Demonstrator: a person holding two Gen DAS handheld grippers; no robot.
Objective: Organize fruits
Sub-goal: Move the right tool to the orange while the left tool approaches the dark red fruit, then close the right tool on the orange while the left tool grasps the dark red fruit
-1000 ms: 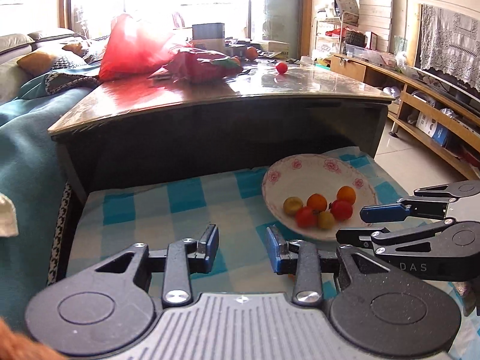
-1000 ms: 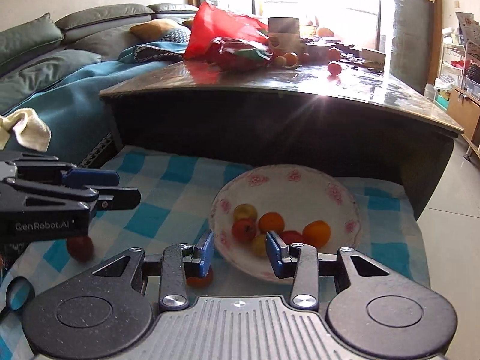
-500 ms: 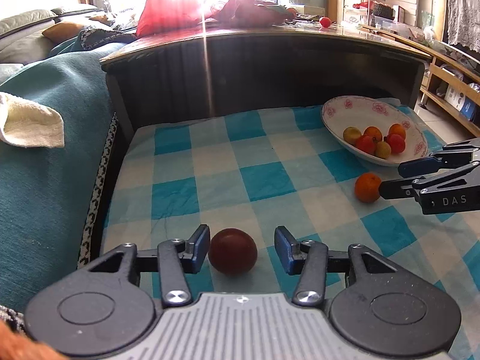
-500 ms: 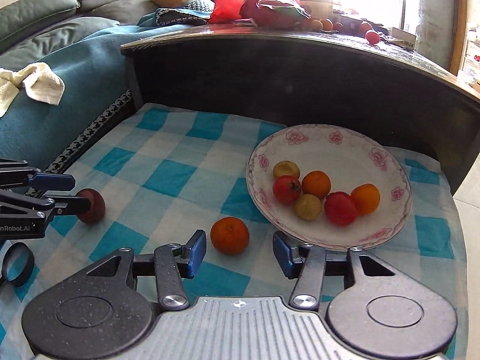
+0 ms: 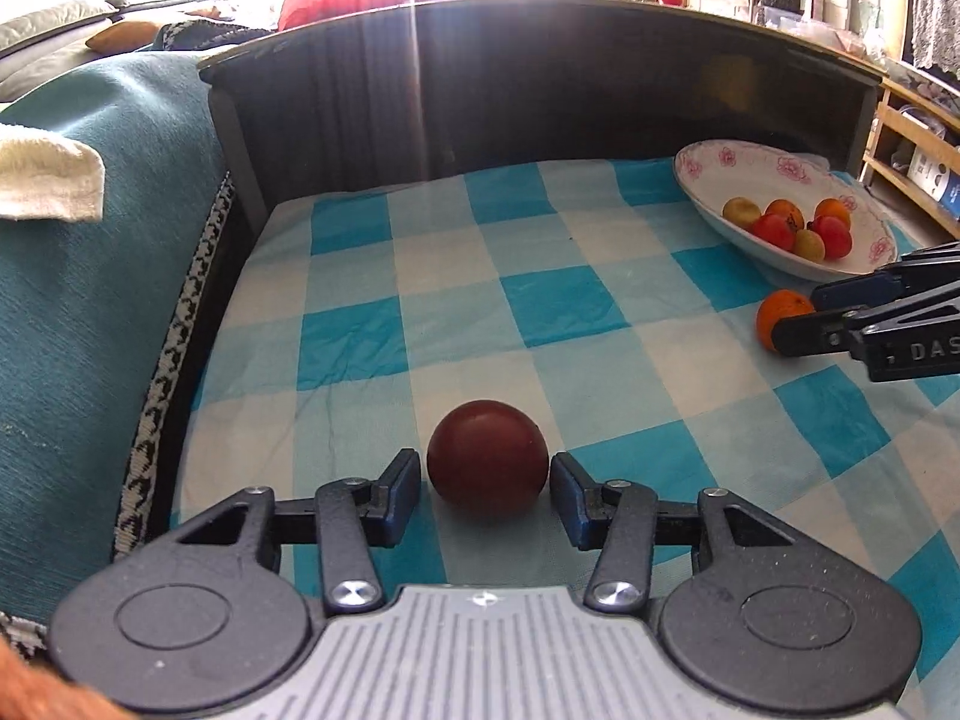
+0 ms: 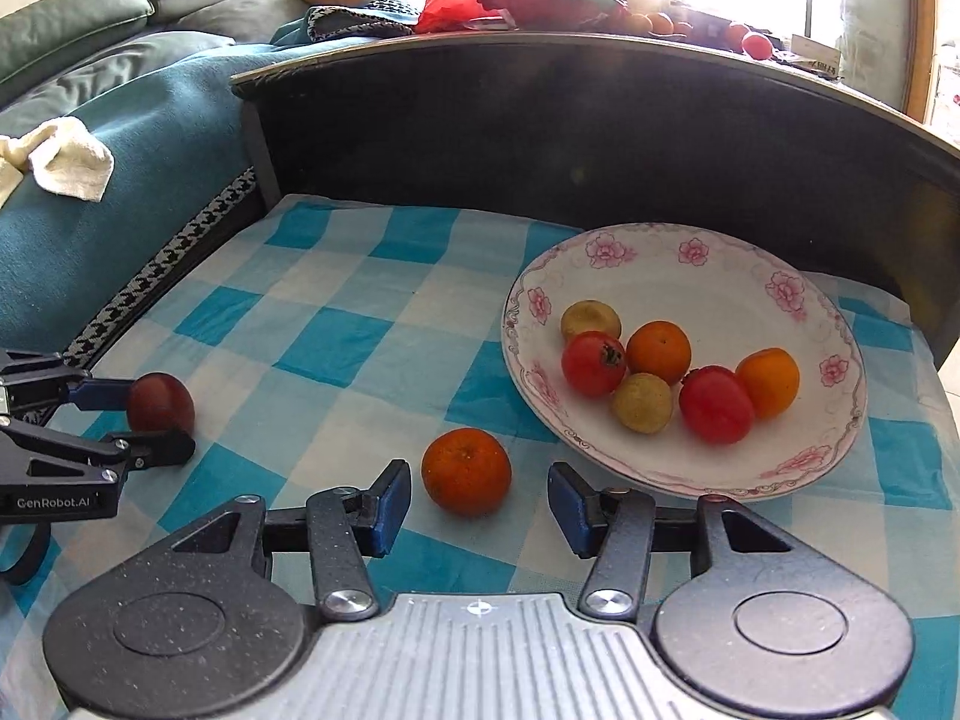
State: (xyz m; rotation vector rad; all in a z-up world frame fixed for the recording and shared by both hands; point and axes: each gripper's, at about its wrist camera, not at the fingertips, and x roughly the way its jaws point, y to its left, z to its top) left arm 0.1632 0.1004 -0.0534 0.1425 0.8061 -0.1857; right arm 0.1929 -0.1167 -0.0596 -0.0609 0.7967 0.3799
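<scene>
The left claw [image 5: 483,489] stands apart around a dark red fruit [image 5: 487,459] on the checkered cloth [image 5: 576,312]. The right claw [image 6: 479,507] gapes just before an orange [image 6: 466,471], beside the flowered plate [image 6: 660,255].

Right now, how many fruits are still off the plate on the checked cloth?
2. A dark red fruit sits between the open left claw fingers; an orange lies between the open right claw fingers, beside the plate.

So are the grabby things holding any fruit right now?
No, nothing is held. The left hand-held gripper is open around the dark red fruit, the right hand-held gripper open around the orange.
</scene>
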